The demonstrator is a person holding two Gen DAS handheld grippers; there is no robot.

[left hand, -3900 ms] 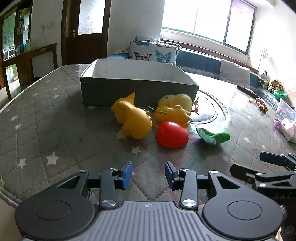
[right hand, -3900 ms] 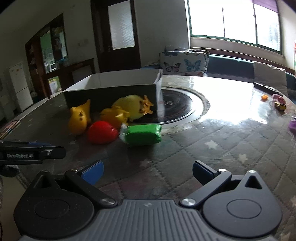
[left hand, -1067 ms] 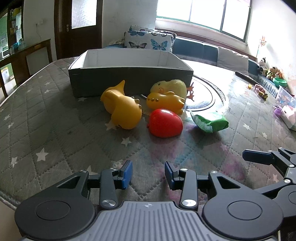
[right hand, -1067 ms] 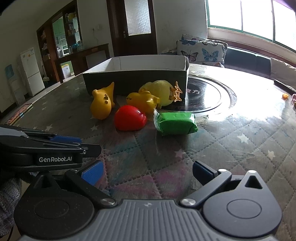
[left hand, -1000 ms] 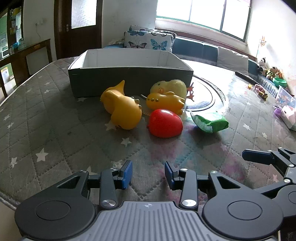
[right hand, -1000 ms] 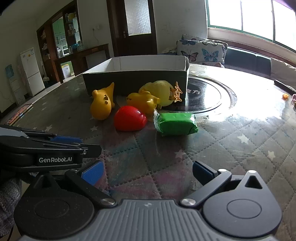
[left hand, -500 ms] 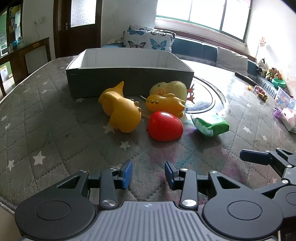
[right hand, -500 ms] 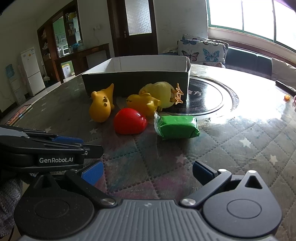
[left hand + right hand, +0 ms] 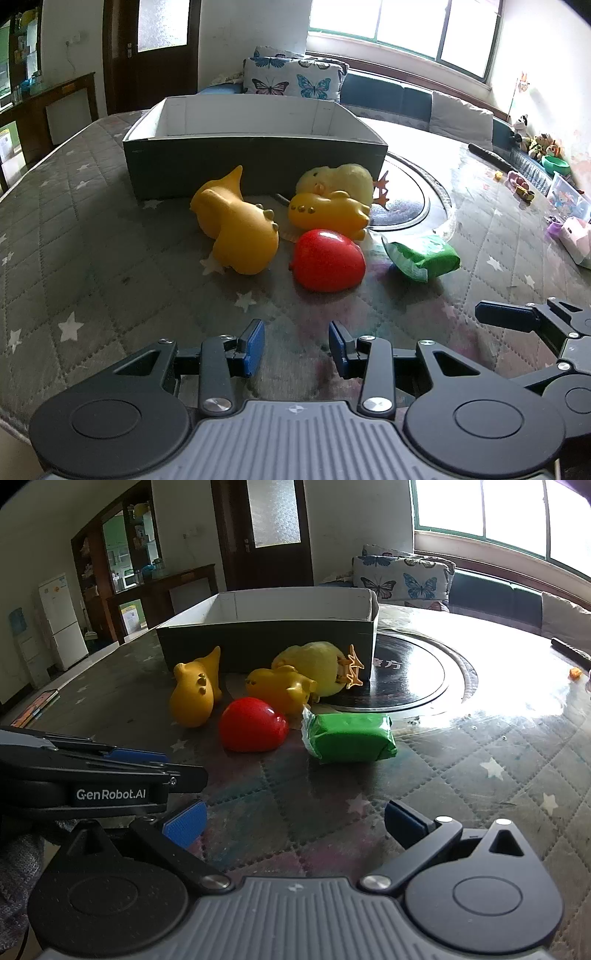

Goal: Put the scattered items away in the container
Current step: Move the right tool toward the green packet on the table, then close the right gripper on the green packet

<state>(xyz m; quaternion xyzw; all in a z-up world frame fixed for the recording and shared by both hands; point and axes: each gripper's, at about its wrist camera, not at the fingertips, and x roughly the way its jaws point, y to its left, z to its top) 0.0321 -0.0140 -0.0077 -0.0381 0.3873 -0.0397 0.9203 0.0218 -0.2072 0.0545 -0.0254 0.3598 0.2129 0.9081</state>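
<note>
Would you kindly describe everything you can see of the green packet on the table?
The green packet is a soft, block-shaped pack in shiny green wrap with a crimped, paler end seam facing the red toy. It lies flat on the quilted table cover, beside the red toy and in front of the yellow toys, at the edge of the dark round plate. Neither tool touches it.

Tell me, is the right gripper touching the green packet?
Apart. The right wrist view shows bare tablecloth between the open right gripper and the green packet.
</note>
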